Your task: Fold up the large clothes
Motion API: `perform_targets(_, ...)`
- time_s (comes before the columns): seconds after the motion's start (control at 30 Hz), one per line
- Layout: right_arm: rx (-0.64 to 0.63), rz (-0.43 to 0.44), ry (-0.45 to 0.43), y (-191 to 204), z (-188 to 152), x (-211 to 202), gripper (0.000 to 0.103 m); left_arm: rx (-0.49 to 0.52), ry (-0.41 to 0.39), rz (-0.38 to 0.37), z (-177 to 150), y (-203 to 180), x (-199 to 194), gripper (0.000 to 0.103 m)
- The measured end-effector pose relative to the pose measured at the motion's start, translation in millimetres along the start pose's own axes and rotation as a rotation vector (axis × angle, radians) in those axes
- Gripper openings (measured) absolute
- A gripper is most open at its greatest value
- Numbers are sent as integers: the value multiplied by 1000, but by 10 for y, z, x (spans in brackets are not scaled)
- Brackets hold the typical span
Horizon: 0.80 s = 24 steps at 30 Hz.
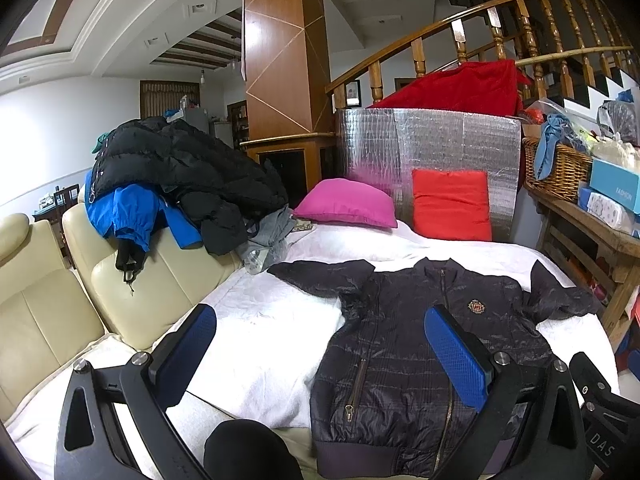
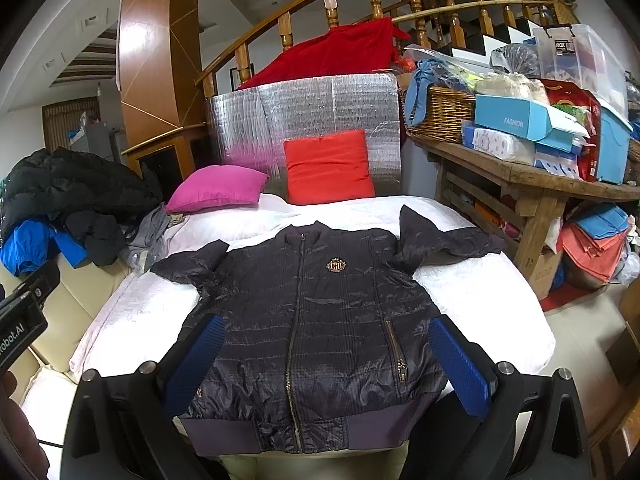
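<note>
A dark quilted jacket (image 2: 312, 320) is lying flat, front up and zipped, on the white bed (image 2: 132, 316), directly ahead of both hand-held grippers. The left hand-held gripper (image 1: 320, 356) and the right hand-held gripper (image 2: 328, 364) are being held spread, gripping nothing. The shiny shell is judged light, soft and slippery; the sleeve ends and ribbed hem are being favoured as grasp points.

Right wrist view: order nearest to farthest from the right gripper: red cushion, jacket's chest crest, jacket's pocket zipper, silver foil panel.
From the right gripper, jaws open above the hem:
1. Pocket zipper, low on the jacket, right of centre.
2. Chest crest, upper chest.
3. Red cushion, upright at the bed's far end.
4. Silver foil panel, directly behind the cushion.
</note>
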State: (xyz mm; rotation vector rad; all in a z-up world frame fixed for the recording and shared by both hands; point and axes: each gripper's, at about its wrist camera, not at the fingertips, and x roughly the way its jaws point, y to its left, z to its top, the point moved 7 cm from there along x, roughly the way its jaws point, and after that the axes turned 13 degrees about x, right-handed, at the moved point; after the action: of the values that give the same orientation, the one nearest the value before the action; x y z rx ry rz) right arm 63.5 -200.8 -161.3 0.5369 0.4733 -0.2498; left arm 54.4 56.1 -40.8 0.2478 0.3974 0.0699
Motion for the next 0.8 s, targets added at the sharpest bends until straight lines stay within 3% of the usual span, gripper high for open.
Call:
perform_targets(0.37, 16, 2, 21, -28, 9, 333, 103, 16, 63, -1, -75, -105, 338, 103)
perform_targets(0.53, 40, -30, 11, -192, 203, 591, 103, 25, 98, 4, -84, -168, 621, 103)
perform_targets(0.67, 154, -38, 13, -603, 512, 963, 103, 48, 148, 20, -103, -267, 1059, 103)
perform_targets(0.8, 315, -29, 39, -1232, 781, 1530, 103, 102, 240, 44, -206, -489, 1736, 103)
